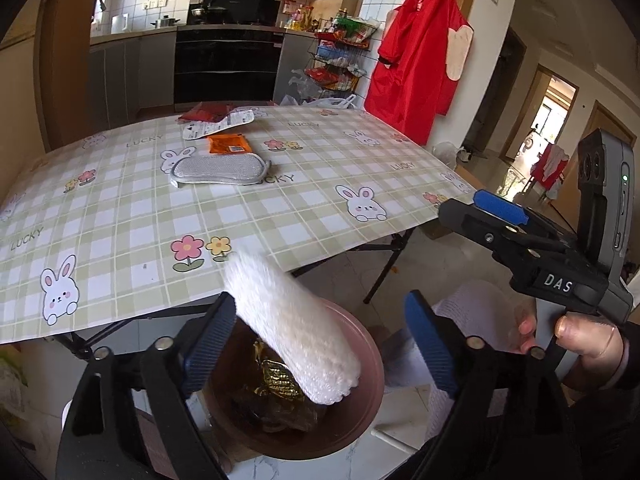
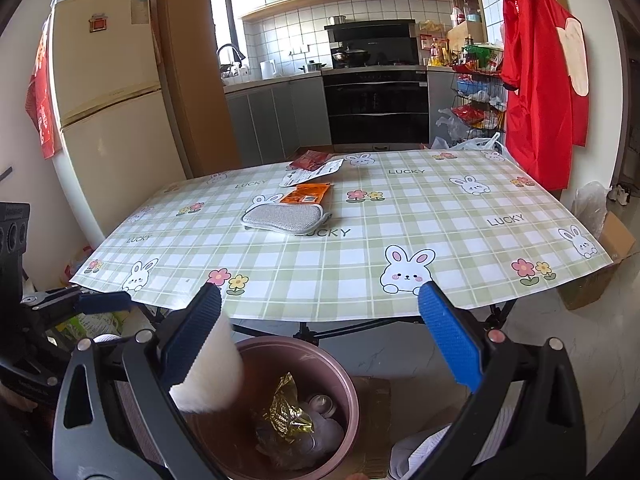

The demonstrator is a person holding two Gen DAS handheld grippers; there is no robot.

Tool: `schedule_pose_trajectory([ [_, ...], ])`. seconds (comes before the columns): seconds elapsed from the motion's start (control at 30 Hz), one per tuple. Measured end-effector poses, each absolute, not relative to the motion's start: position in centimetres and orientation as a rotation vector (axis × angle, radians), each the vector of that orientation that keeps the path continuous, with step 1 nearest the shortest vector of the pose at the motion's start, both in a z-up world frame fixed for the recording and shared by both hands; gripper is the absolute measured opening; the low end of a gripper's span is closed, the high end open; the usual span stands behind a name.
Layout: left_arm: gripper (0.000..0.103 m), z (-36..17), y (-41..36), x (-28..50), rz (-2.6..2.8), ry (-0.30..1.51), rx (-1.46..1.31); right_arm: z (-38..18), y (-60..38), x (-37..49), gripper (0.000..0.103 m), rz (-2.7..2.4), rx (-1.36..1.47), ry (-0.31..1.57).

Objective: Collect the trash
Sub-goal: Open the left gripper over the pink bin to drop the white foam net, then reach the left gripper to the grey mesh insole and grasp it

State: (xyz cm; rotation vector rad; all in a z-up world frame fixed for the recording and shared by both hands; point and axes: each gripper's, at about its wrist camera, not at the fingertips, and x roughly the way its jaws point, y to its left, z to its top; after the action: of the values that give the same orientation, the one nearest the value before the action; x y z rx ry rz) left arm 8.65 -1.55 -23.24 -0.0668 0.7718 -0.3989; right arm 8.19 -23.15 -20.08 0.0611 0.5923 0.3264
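The left tongs stand wide above the brown bin, and a white fluffy roll lies slanted between the blue pads, its long axis running from the table edge down into the bin's mouth. It looks released. The right tongs are also wide and empty. The orange packet and other wrappers lie well ahead, far across the table, about equally distant from both.

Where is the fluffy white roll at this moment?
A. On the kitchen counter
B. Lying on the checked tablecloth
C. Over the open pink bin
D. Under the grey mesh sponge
C: the fluffy white roll is above the round pink bin, beside the left gripper, whose jaws stand wide apart.
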Motion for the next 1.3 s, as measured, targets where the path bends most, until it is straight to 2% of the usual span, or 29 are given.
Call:
schedule_pose_trajectory([
  [0.17, 0.097, -22.9, 0.8, 8.9, -0.270, 0.726, -0.128, -20.2, -23.3, 8.2, 0.097, 0.321, 0.064, 0.596],
  [0.3, 0.097, -22.3, 2.9, 8.8, -0.154, 0.674, -0.176, -20.3, -23.3, 8.2, 0.097, 0.310, 0.058, 0.597],
  [0.9, 0.097, -23.9, 5.6, 10.0, -0.086, 0.723, -0.221, -21.4, -23.8, 10.2, 0.097, 0.285, 0.048, 0.642],
  [1.13, 0.097, -23.3, 4.7, 15.8, -0.178, 0.770, -0.298, -21.2, -23.9, 14.7, 0.097, 0.294, 0.015, 0.623],
  [1.3, 0.087, -23.2, 2.6, 22.7, -0.218, 0.793, -0.320, -21.2, -24.3, 18.9, 0.097, 0.301, 0.013, 0.610],
])
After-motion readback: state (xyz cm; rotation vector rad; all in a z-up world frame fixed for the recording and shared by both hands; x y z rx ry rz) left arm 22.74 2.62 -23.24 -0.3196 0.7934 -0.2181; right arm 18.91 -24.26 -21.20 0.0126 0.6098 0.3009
